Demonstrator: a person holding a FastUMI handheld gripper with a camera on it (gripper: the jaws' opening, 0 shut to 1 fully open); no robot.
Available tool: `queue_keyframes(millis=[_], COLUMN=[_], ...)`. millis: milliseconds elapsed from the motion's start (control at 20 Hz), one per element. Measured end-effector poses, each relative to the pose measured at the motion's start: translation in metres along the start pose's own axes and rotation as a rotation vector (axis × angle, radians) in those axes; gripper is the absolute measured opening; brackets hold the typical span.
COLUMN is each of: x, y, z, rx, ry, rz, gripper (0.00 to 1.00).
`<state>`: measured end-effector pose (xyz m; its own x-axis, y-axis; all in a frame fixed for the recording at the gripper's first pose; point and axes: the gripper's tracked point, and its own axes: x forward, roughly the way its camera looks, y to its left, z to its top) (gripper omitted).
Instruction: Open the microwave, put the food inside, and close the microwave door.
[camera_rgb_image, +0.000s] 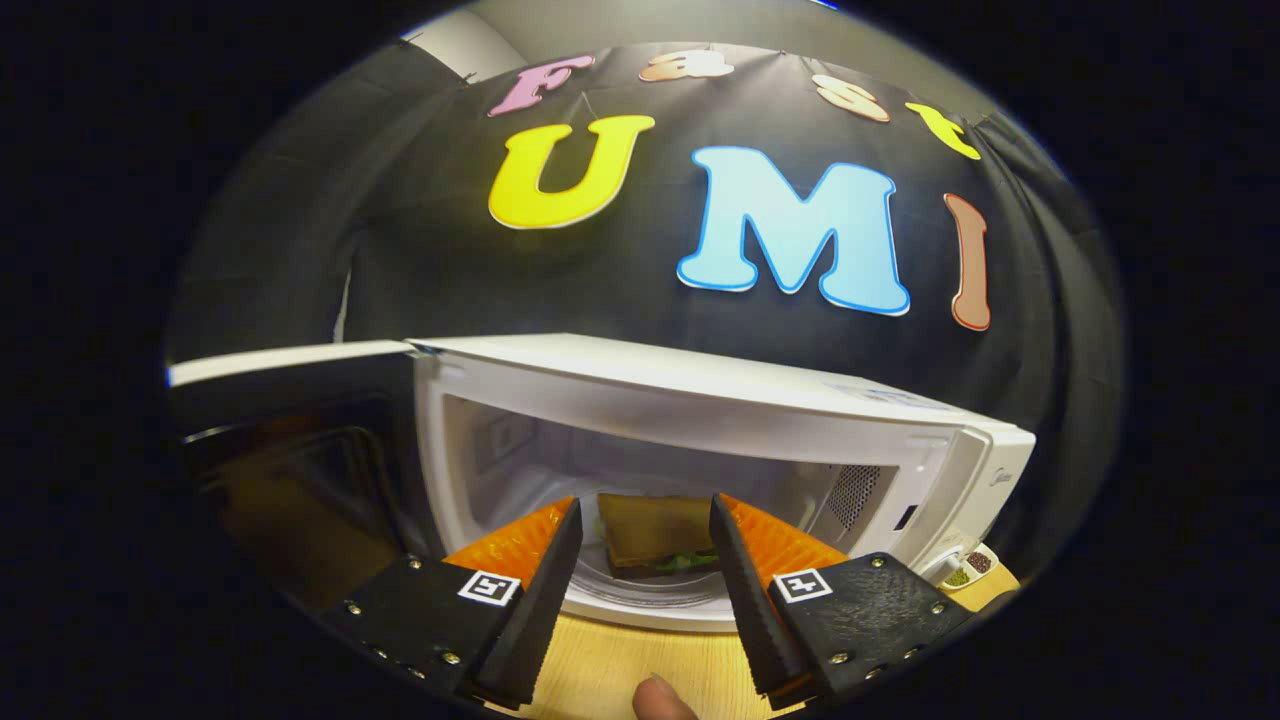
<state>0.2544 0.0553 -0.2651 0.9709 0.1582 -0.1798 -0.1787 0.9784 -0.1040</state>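
The microwave door (290, 440) is swinging wide open to the left of the oven, its dark window showing a dim reflection that is hard to make out; its lower part is running out of sight. Next to it the microwave (700, 390) is standing on the table (640, 665), its white cavity facing the camera. The tool (645, 545) is hovering level just in front of the opening, pointing straight into it, its two fingers spread apart and gripping nothing. Between the fingertips, and beyond them, the sandwich (655, 530) is lying inside the cavity on the round glass plate (650, 592), with a bit of green leaf peeking out at its front edge. The fingers are covering both sides of the plate. A fingertip (660, 698) of the person is showing below, between the fingers, cut off at the bottom. Farther right, past the microwave's front corner, a small dish (968, 570) with dark and green bits is sitting on the table, partly hidden.
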Motion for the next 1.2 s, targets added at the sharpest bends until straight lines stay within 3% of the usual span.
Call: queue_keyframes(millis=[300,650,900,1100,1200], x=[-0.102,-0.209,-0.288,-0.317,-0.313], y=[0.037,0.102,0.166,0.233,0.25], z=[0.045,0.072,0.092,0.081,0.066], rx=[0.031,0.121,0.085,-0.002,-0.007], ry=[-0.098,-0.159,-0.249,-0.29,-0.27], rz=[0.126,0.329,0.472,0.611,0.617], gripper=[0.77,0.78,0.77,0.77,0.7])
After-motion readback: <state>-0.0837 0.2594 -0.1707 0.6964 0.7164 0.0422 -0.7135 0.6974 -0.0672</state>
